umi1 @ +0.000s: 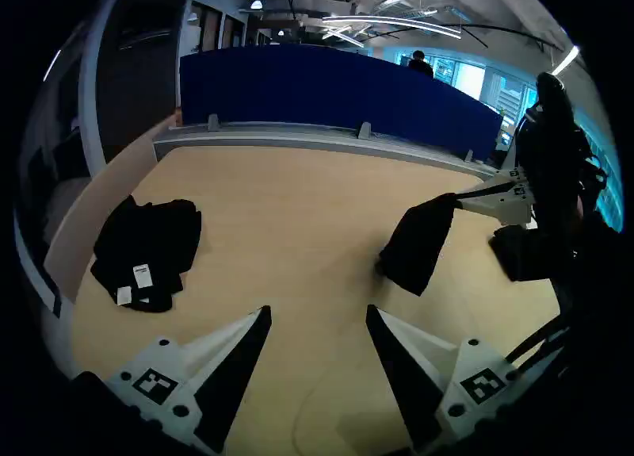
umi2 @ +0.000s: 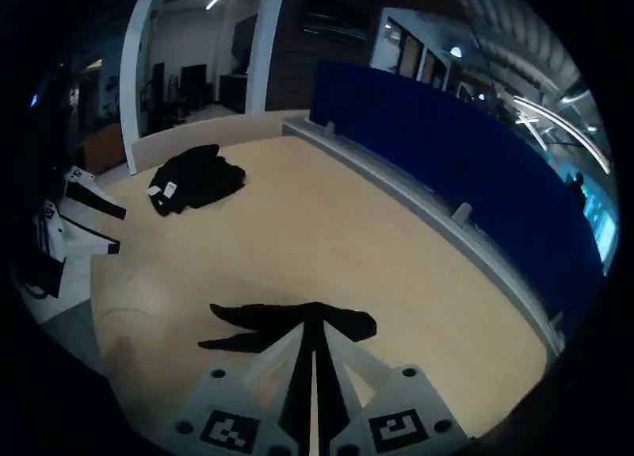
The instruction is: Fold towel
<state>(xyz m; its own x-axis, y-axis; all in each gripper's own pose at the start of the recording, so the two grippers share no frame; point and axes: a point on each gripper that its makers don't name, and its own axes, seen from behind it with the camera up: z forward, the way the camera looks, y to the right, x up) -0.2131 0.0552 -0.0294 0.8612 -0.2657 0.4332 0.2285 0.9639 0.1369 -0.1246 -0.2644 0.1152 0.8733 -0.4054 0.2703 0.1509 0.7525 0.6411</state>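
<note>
A black towel [umi1: 416, 246] hangs down from my right gripper [umi1: 461, 201], its lower end touching the light wooden table [umi1: 301, 210]. In the right gripper view that gripper [umi2: 313, 327] is shut on the towel [umi2: 253, 315], which spreads to both sides of the fingertips. My left gripper [umi1: 318, 312] stands open over the near part of the table with nothing between its fingers. It also shows far left in the right gripper view, as the left gripper [umi2: 121, 231], open.
A heap of black cloth [umi1: 147, 254] with white tags lies at the table's left; the same heap [umi2: 194, 178] shows far off. Another dark cloth [umi1: 527, 254] lies beside a person in dark clothes [umi1: 563, 155]. A blue partition [umi1: 333, 87] borders the table's far edge.
</note>
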